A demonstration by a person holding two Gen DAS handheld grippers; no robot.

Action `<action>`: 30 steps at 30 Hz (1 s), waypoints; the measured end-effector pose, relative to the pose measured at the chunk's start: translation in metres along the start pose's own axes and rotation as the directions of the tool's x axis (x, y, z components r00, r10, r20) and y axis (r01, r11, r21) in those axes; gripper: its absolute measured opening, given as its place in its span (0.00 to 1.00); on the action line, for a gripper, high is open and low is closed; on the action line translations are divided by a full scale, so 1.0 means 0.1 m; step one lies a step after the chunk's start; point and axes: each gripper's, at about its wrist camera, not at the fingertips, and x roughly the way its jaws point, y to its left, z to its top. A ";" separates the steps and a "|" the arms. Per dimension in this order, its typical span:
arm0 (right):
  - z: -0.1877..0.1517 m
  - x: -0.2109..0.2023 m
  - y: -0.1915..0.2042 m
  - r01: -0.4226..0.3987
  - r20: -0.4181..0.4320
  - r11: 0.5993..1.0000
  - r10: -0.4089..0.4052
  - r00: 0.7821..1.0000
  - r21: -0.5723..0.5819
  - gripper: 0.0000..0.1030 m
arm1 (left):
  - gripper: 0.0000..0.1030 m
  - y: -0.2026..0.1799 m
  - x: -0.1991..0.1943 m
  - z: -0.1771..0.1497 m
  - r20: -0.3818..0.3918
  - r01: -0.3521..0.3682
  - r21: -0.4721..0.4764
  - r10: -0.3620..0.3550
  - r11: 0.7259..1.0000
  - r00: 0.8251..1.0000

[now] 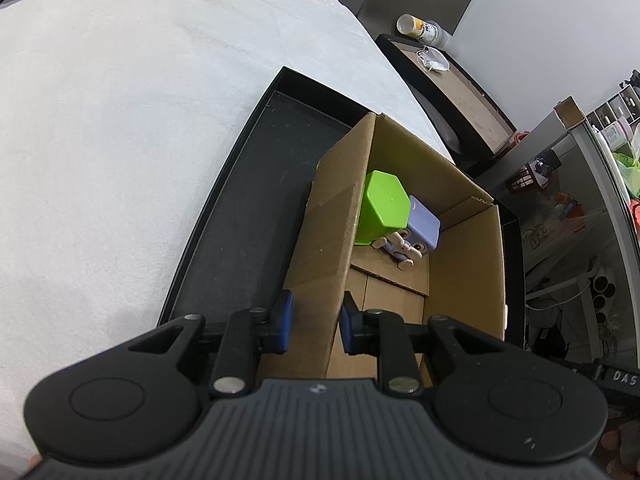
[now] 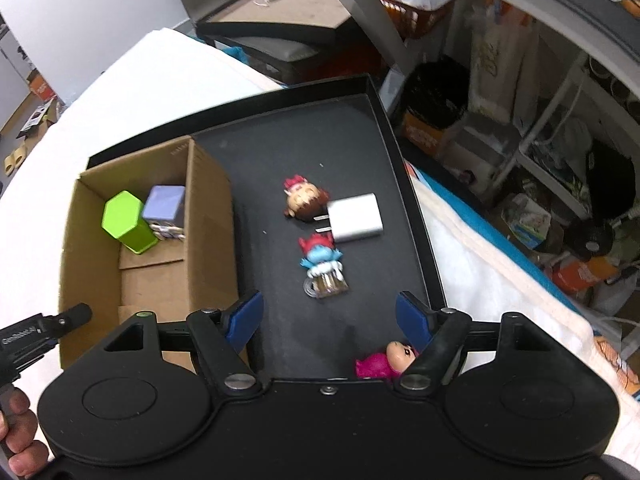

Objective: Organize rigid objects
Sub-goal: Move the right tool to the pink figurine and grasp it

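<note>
A cardboard box [image 1: 464,240] stands in a black tray [image 1: 248,216]. Inside it lie a green hexagonal container [image 1: 384,208] and a purple cube-headed figure [image 1: 420,232]. My left gripper [image 1: 314,320] is shut on the box's near left wall. In the right wrist view the box [image 2: 208,208] sits at the tray's left. On the tray floor [image 2: 304,152] lie a brown-haired figure head [image 2: 304,200], a white charger plug [image 2: 356,218], a blue figure with red hair [image 2: 320,260] and a pink figure [image 2: 384,362]. My right gripper [image 2: 330,316] is open and empty above the tray.
The tray rests on a white cloth [image 1: 120,120]. A dark side table [image 1: 452,92] with a bottle [image 1: 420,28] stands beyond. Cluttered shelves [image 2: 540,140] fill the right side. The left gripper's body [image 2: 36,336] shows at the box's near left corner.
</note>
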 end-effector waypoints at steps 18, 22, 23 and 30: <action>-0.21 0.55 -0.47 0.092 -0.209 0.971 -0.046 0.977 0.219 0.68 | 0.22 0.01 0.00 -0.01 -0.002 0.001 -0.010 -0.001 1.000 1.000; -0.25 0.61 -0.56 0.096 -0.224 0.959 -0.036 0.974 0.265 0.64 | 0.22 0.01 0.00 -0.01 -0.002 0.001 -0.010 -0.001 1.000 1.000; -0.26 0.63 -0.58 0.096 -0.228 0.957 -0.032 0.973 0.275 0.63 | 0.22 0.01 0.00 -0.01 -0.002 0.001 -0.010 -0.001 1.000 1.000; -0.30 0.89 -0.56 0.097 -0.283 0.950 -0.010 0.959 0.296 0.63 | 0.22 0.01 0.00 -0.01 -0.003 0.002 -0.012 -0.002 1.000 1.000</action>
